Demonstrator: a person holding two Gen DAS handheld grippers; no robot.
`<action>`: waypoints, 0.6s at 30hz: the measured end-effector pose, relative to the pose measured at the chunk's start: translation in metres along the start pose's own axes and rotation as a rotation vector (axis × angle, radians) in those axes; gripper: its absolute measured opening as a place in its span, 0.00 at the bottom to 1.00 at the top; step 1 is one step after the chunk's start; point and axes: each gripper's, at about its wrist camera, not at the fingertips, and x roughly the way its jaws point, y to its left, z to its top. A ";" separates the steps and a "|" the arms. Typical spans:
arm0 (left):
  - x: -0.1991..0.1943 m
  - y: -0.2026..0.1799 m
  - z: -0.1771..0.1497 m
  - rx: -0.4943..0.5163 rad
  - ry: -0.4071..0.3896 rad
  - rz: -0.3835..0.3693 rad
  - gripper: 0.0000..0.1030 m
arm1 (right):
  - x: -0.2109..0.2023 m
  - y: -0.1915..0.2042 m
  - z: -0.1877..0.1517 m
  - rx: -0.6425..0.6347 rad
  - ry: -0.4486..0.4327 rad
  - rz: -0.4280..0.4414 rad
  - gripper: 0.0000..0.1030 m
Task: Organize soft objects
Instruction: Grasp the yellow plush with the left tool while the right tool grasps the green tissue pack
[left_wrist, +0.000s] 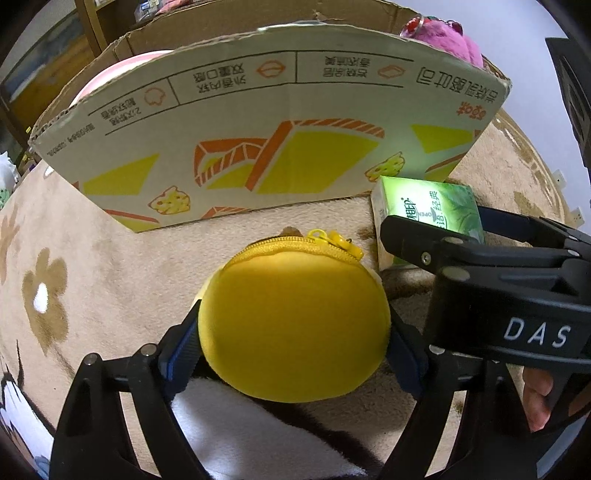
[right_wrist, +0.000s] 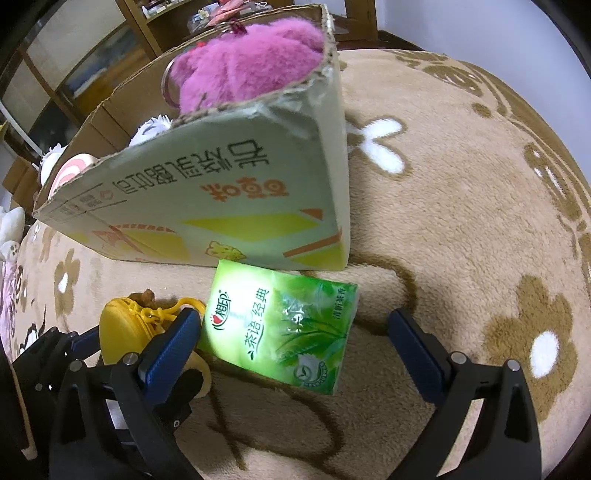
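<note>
The left tool (left_wrist: 293, 354) is clamped on the yellow pouch (left_wrist: 293, 325), just in front of the box (left_wrist: 258, 122), zipper edge toward it. The right tool (right_wrist: 295, 354) is wide open around the tissue pack (right_wrist: 280, 328), which touches the box's near corner, long axis angled toward the box. A pink plush (right_wrist: 247, 66) fills that corner. All rest on the rug (right_wrist: 461, 221).

My left camera sits low over the rug (left_wrist: 110, 258), very near the yellow pouch (left_wrist: 293, 325), and faces the long side of the cardboard box (left_wrist: 258, 122). My right camera is higher and looks down at the green tissue pack (right_wrist: 280, 328) and the box corner. Both see the box, pack, pouch and rug.
</note>
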 end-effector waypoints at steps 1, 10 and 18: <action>0.000 0.000 0.000 -0.003 0.000 -0.002 0.84 | 0.000 -0.001 0.000 0.002 -0.001 0.001 1.00; -0.005 0.006 0.000 -0.004 -0.001 -0.002 0.84 | 0.002 0.001 -0.001 -0.012 0.006 -0.023 0.97; -0.008 0.012 0.000 -0.012 -0.005 0.027 0.83 | -0.002 0.006 -0.006 -0.032 0.001 -0.020 0.75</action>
